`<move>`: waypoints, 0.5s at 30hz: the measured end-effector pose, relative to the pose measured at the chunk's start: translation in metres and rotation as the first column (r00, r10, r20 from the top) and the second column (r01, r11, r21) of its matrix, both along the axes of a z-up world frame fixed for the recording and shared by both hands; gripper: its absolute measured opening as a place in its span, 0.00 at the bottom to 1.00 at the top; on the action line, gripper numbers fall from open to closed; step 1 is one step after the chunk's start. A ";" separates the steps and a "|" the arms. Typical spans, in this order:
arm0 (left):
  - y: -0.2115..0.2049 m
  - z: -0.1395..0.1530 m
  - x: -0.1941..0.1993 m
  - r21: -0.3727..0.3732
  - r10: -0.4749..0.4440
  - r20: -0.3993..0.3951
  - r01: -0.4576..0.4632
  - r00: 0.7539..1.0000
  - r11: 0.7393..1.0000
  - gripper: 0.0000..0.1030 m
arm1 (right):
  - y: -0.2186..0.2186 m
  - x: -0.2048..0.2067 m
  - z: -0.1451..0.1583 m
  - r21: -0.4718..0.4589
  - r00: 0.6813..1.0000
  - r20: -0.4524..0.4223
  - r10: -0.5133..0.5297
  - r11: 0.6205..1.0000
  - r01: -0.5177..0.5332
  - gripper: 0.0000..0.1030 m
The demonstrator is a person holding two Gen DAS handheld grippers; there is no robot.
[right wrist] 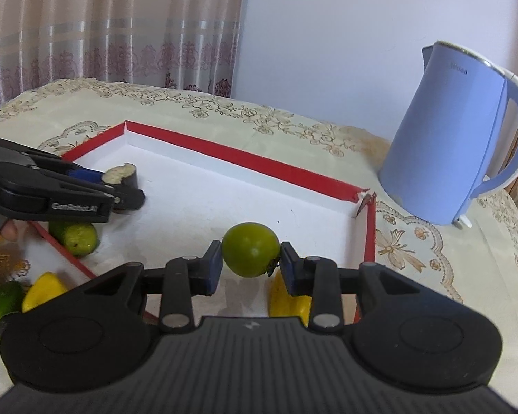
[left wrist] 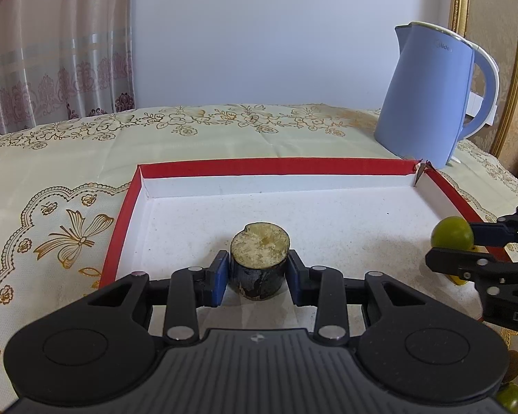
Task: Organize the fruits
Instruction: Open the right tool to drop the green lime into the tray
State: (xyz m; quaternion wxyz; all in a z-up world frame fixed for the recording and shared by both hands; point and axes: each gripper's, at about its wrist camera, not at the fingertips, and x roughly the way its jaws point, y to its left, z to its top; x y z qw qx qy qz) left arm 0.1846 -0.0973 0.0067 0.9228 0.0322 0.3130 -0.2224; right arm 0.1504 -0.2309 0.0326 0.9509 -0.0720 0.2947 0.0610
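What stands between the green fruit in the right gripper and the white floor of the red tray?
Nothing visible. The green fruit hangs over bare tray floor; the dark cut piece sits far left and a yellow fruit lies nearer the camera.

A plain pale wall (left wrist: 259, 34) backs the surface (left wrist: 51, 179), draped in a cream cloth with gold floral print; patterned sheer curtains (left wrist: 51, 45) hang left, daylight filtering through.

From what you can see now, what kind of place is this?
Probably a room in a home: a table under an embroidered tablecloth, patterned curtains behind it, and a blue electric kettle beside the red-rimmed tray.
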 end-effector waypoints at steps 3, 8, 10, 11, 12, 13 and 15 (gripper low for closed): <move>0.000 0.000 0.000 0.001 0.000 0.000 0.000 1.000 1.000 0.33 | -0.001 0.003 -0.003 0.006 1.000 -0.005 -0.001 1.000 0.001 0.32; 0.000 0.000 0.000 0.001 0.000 0.001 0.000 1.000 1.000 0.33 | 0.001 0.009 -0.008 0.011 1.000 -0.016 0.001 1.000 -0.001 0.32; 0.000 0.000 0.000 0.000 0.000 0.000 0.000 1.000 1.000 0.33 | 0.002 0.011 -0.010 0.012 1.000 -0.021 0.002 1.000 -0.002 0.32; 0.000 0.000 0.000 0.000 0.000 0.000 0.000 1.000 1.000 0.33 | 0.003 0.012 -0.011 0.012 1.000 -0.024 0.003 1.000 -0.002 0.32; 0.000 0.000 0.000 0.000 0.000 0.000 0.000 1.000 1.000 0.33 | 0.004 0.013 -0.012 0.012 1.000 -0.029 0.004 1.000 -0.003 0.32; 0.000 0.000 0.000 0.000 0.000 0.000 0.000 1.000 1.000 0.33 | 0.005 0.014 -0.015 0.011 0.999 -0.037 0.005 1.000 -0.004 0.32; 0.000 0.000 0.000 0.000 0.000 0.000 0.000 1.000 1.000 0.33 | 0.006 0.015 -0.018 0.008 0.999 -0.040 0.005 1.000 -0.004 0.31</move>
